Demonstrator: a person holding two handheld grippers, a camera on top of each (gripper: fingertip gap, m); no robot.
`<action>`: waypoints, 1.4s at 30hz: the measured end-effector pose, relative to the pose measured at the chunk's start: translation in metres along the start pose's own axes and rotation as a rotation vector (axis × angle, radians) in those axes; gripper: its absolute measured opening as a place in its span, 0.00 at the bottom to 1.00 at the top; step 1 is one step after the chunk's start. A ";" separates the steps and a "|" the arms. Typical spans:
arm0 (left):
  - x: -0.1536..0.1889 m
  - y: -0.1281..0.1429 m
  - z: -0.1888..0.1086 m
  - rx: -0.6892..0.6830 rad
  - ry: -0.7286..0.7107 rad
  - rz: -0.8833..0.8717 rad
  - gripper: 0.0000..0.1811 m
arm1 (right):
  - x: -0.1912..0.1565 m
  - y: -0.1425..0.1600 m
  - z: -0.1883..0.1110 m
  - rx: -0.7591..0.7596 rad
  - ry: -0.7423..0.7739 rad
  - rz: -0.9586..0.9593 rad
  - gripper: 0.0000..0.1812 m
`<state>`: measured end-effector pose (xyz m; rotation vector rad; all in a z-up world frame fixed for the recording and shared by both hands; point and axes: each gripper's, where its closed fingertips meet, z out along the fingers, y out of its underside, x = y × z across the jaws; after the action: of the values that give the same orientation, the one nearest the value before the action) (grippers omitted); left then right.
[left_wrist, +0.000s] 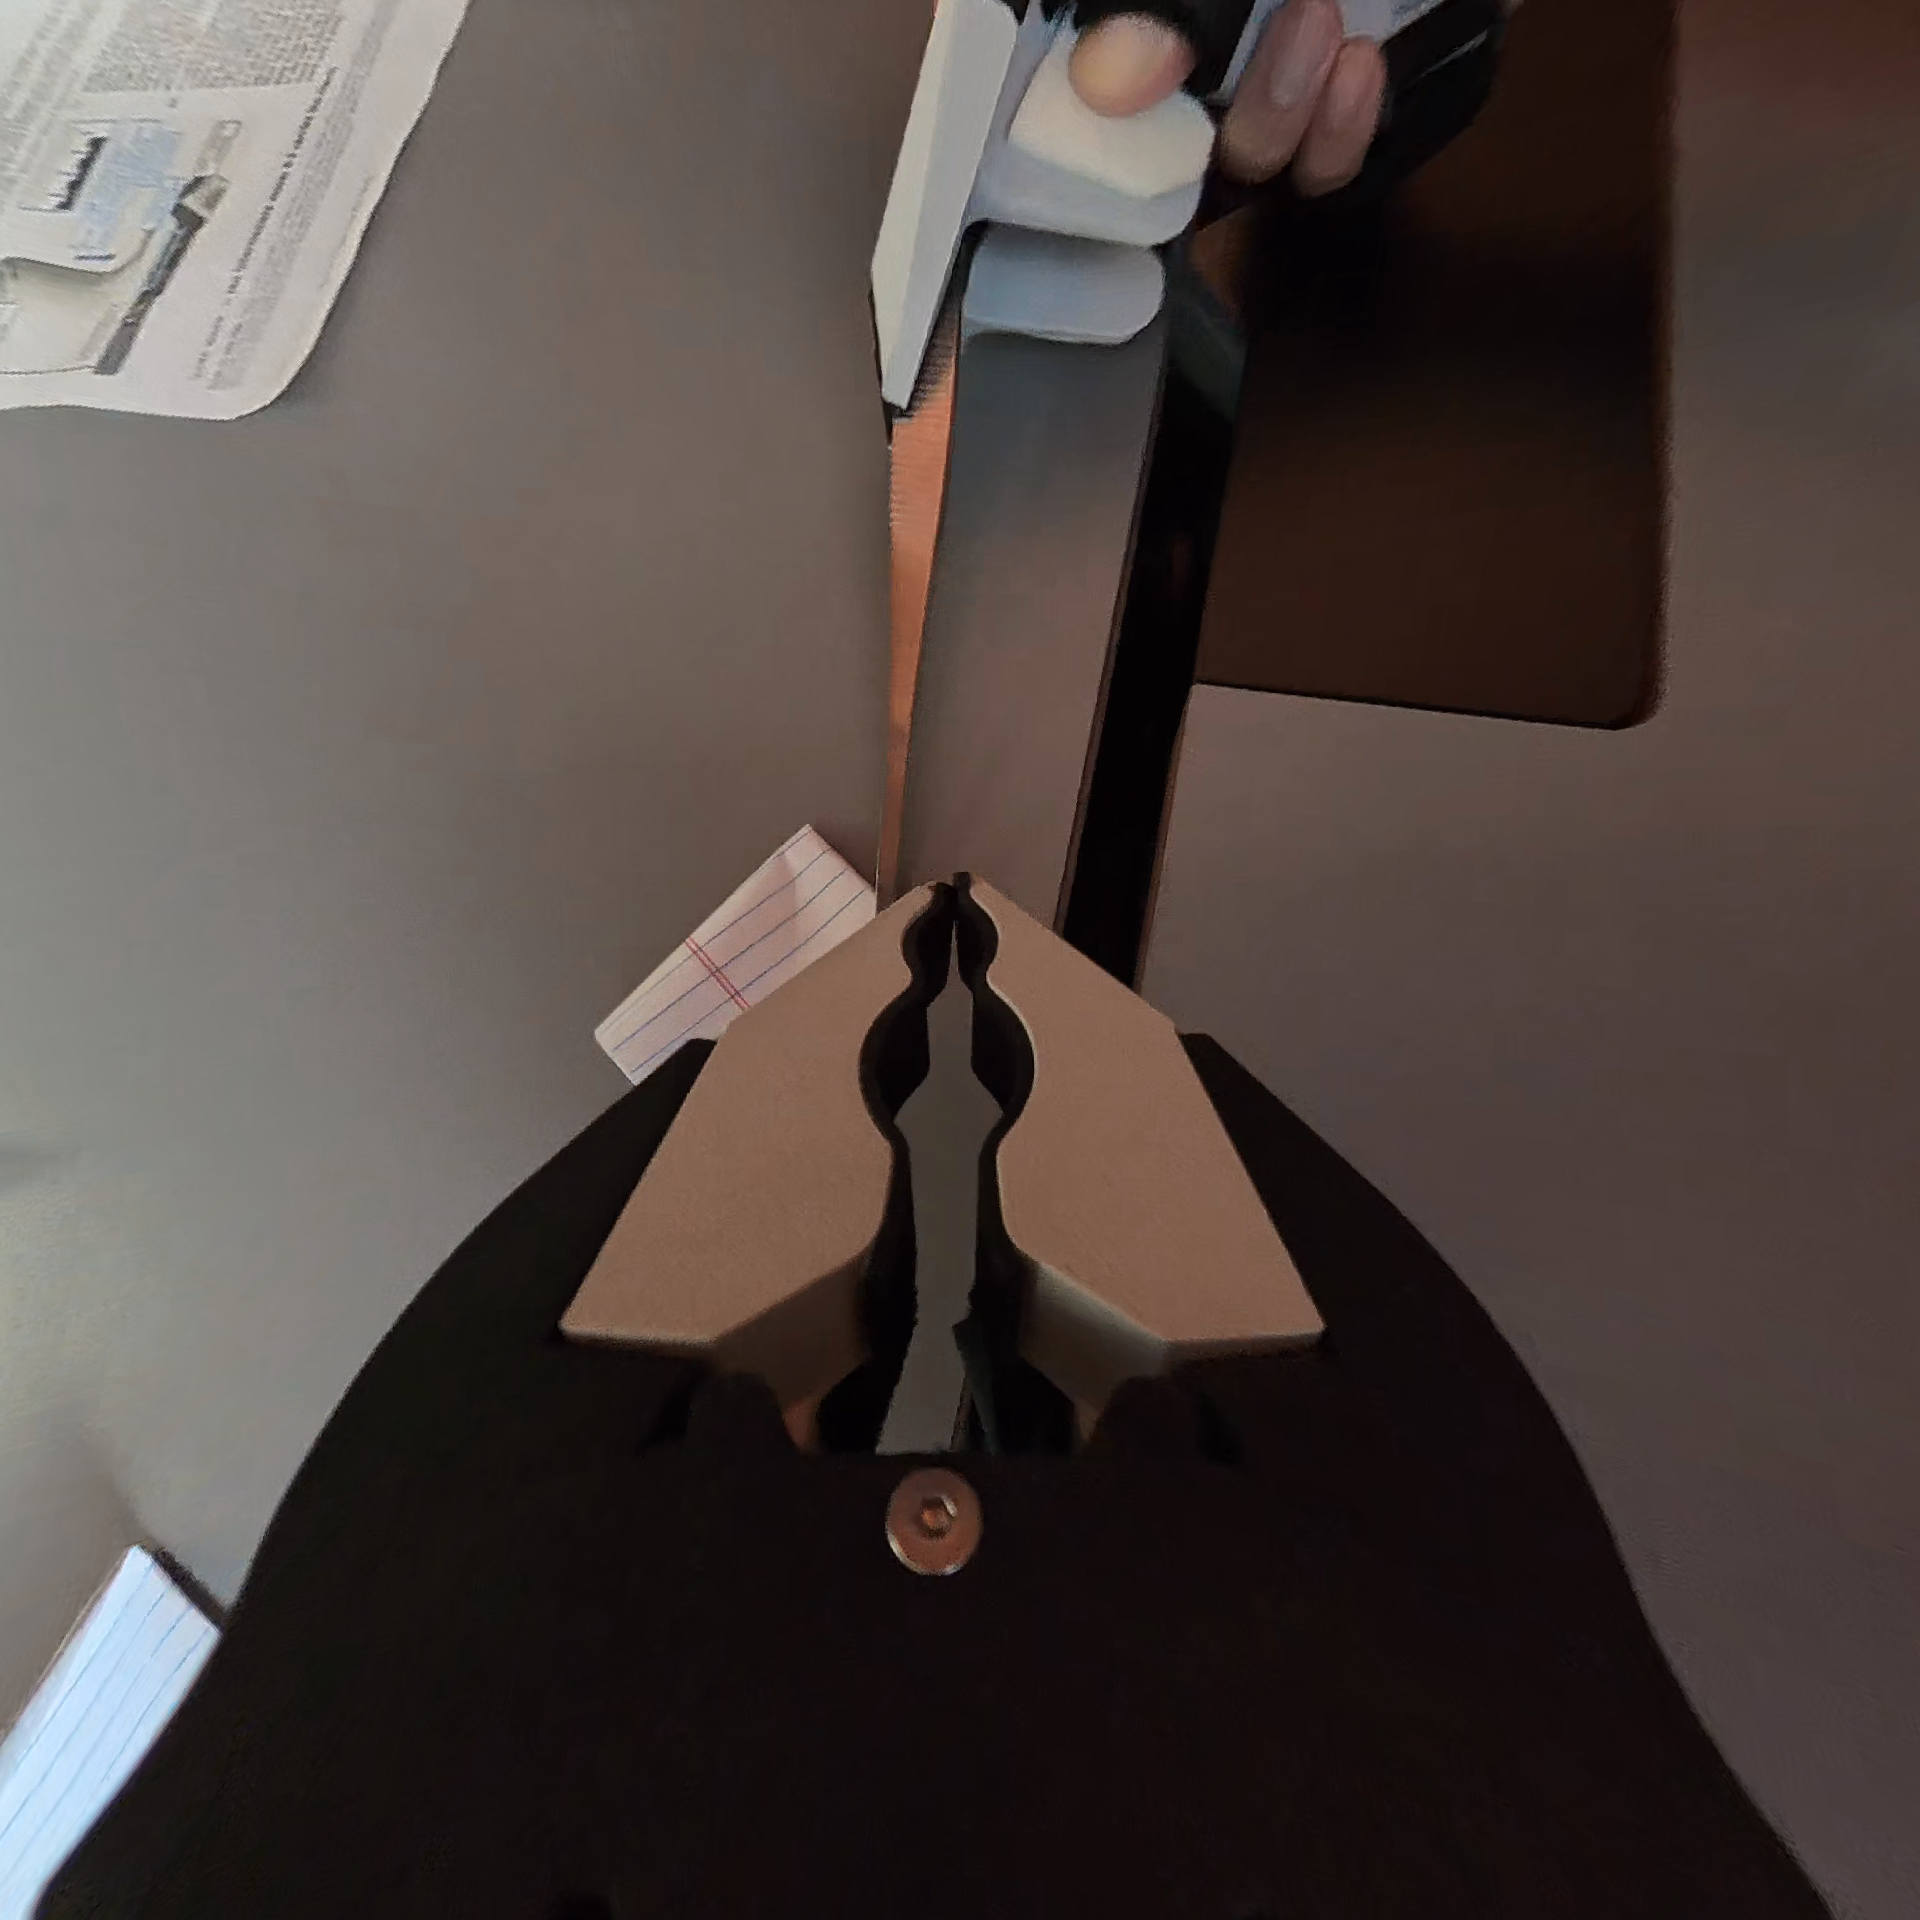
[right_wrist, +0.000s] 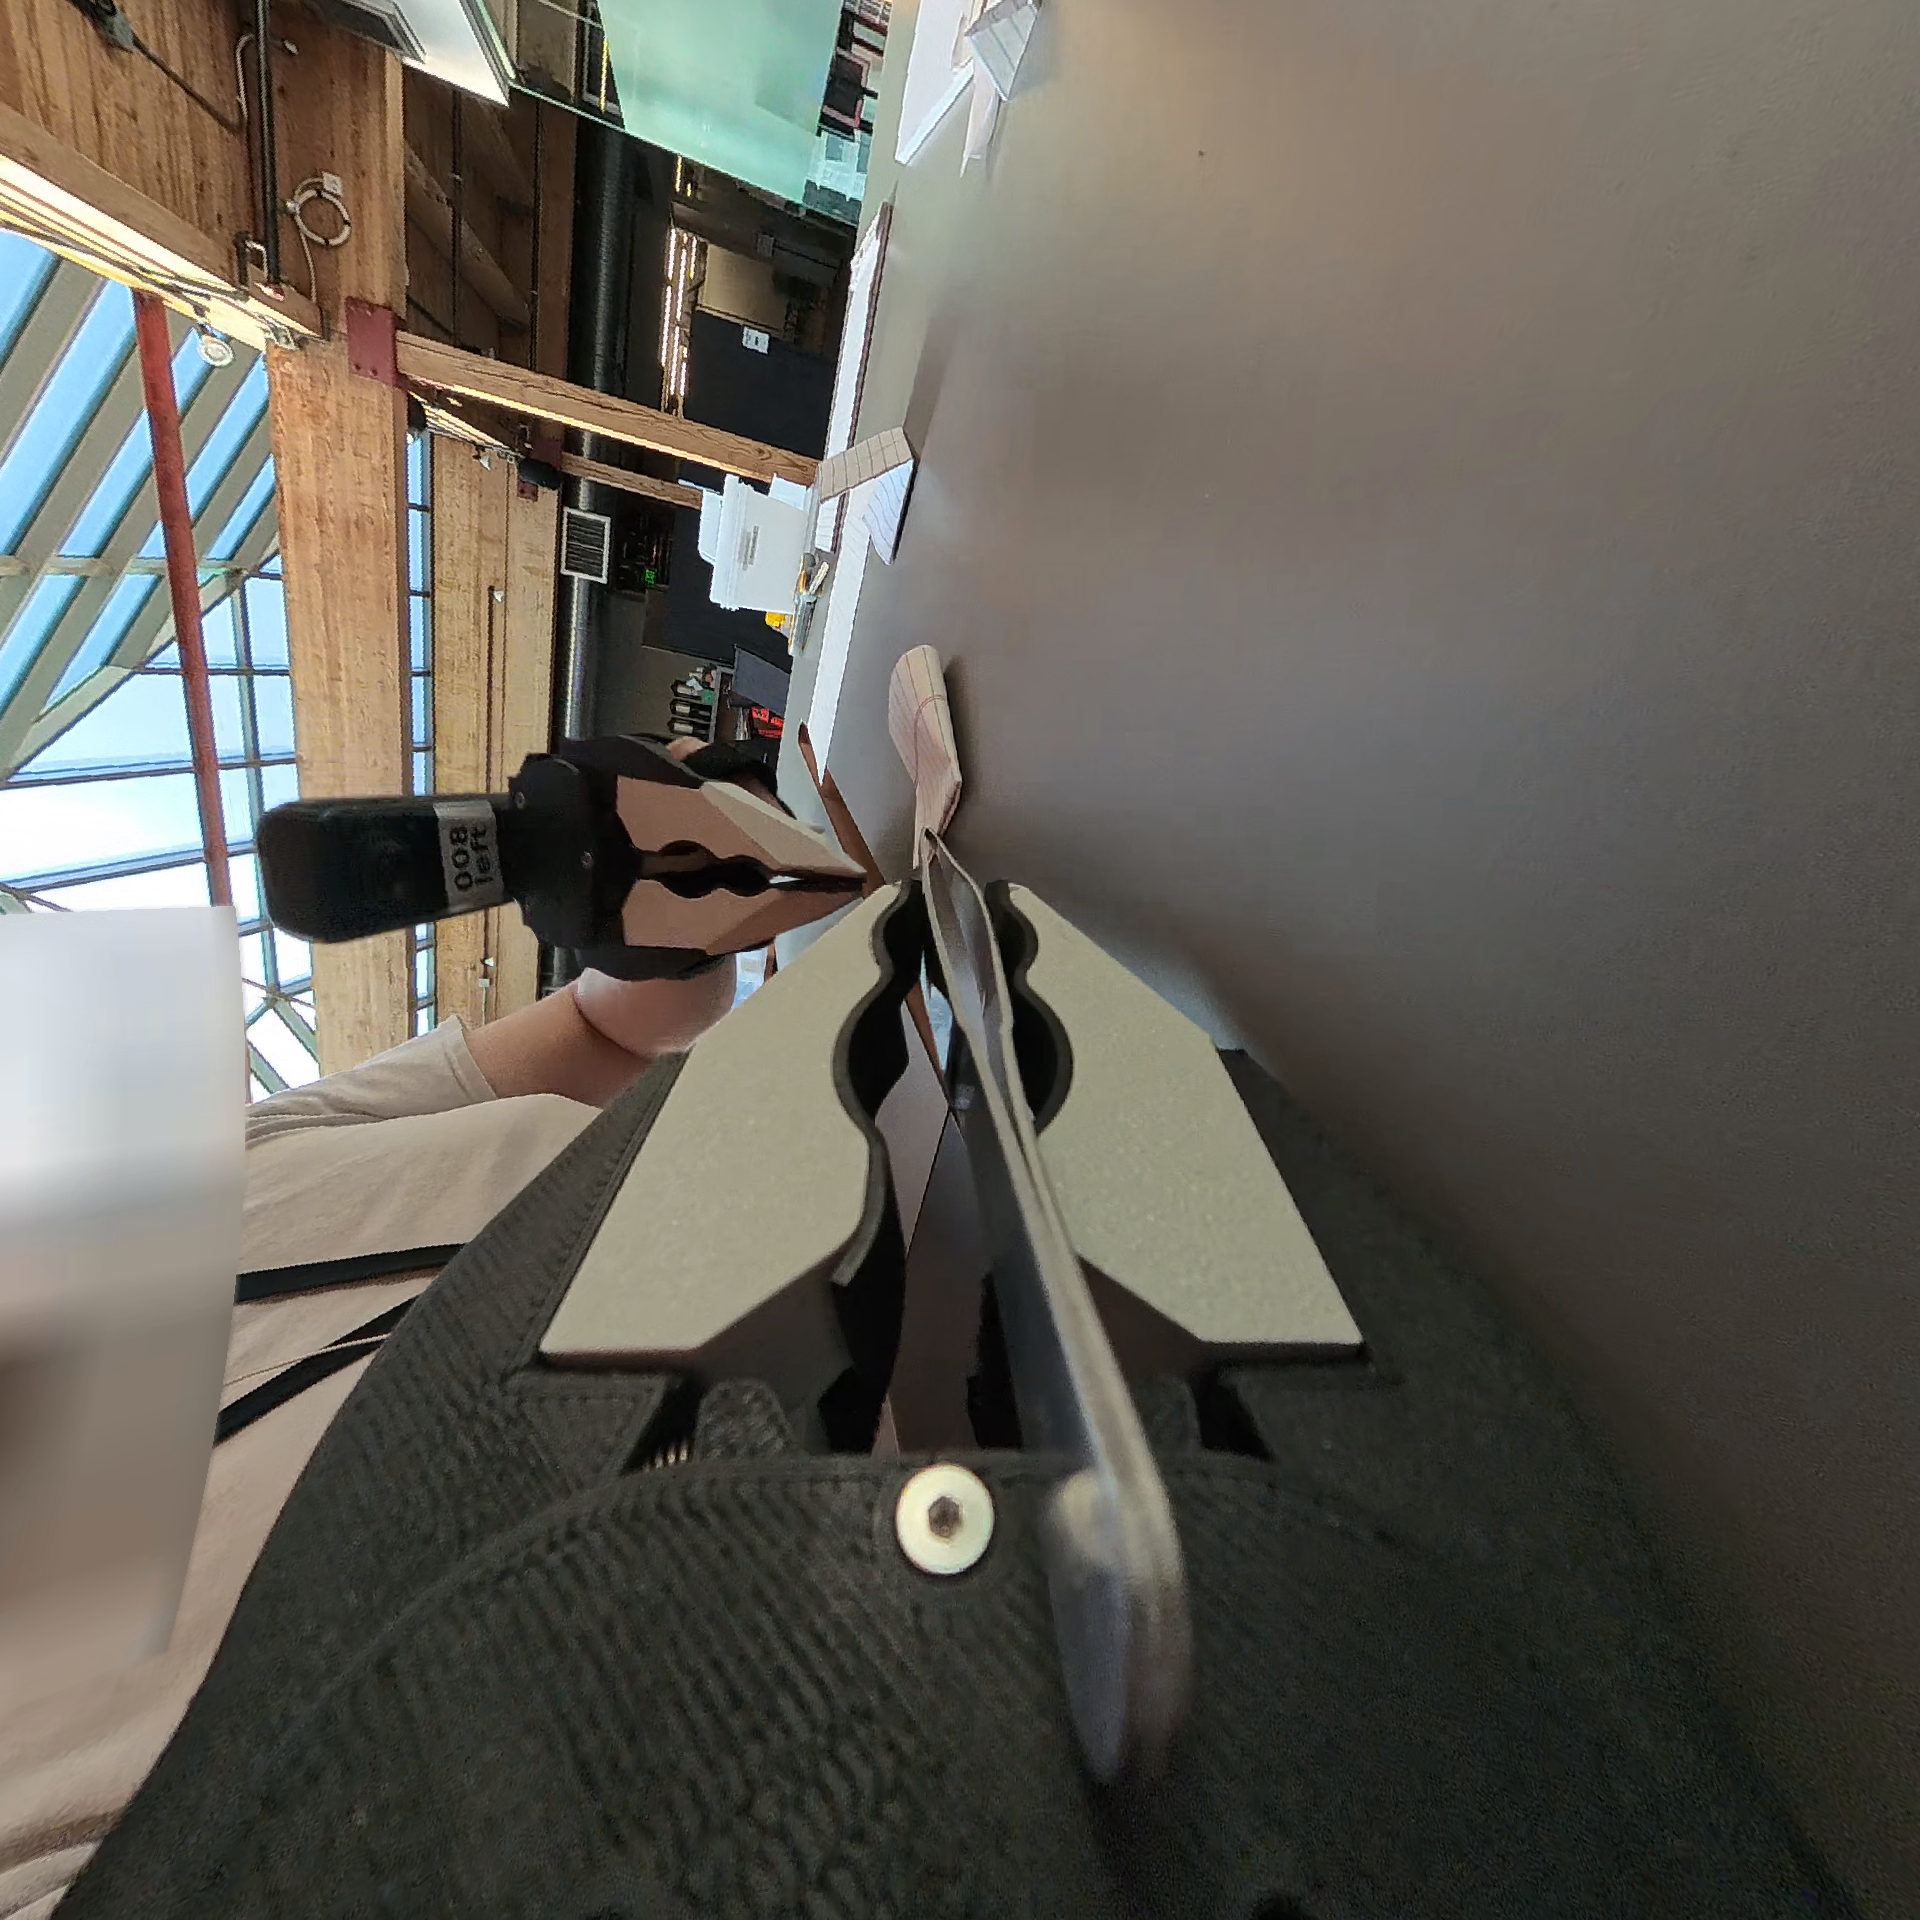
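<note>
A long shiny metal strip (left_wrist: 1039, 623), like a ruler, runs over the grey table (left_wrist: 520, 727) between the two grippers. My right gripper (right_wrist: 951, 894) is shut on the strip (right_wrist: 997, 1091), whose rounded end reaches back toward the camera. That gripper also shows at the top of the left wrist view (left_wrist: 1081, 249). My left gripper (left_wrist: 956, 888) is shut, its tips meeting over the strip's other end. I cannot tell whether it pinches the strip. It also shows in the right wrist view (right_wrist: 847, 883). A folded lined paper (left_wrist: 748, 956) lies beside that end and shows in the right wrist view (right_wrist: 920, 727).
A newspaper (left_wrist: 177, 187) lies at the far left of the table. A lined pad (left_wrist: 83, 1714) is at the near left. A dark brown patch (left_wrist: 1455, 416) lies right of the strip. More papers (right_wrist: 862, 488) lie farther along the table (right_wrist: 1455, 727). A person's sleeve (right_wrist: 364, 1195) is close. There is about 11 centimeters between the tips of the two grippers.
</note>
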<state>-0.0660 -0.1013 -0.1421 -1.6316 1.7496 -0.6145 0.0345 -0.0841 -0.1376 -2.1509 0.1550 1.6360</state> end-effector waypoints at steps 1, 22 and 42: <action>0.001 0.005 0.005 -0.009 -0.035 -0.002 0.00 | 0.000 0.000 0.000 -0.001 -0.001 0.001 0.06; -0.033 0.027 0.009 -0.046 -0.149 -0.290 0.24 | -0.001 -0.022 0.000 0.005 -0.034 -0.051 0.07; -0.021 0.021 0.011 0.019 0.039 -0.210 0.00 | 0.008 -0.025 0.005 0.015 0.018 -0.040 0.07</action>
<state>-0.0721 -0.0773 -0.1615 -1.8152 1.6066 -0.7619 0.0410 -0.0579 -0.1392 -2.1437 0.1282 1.5890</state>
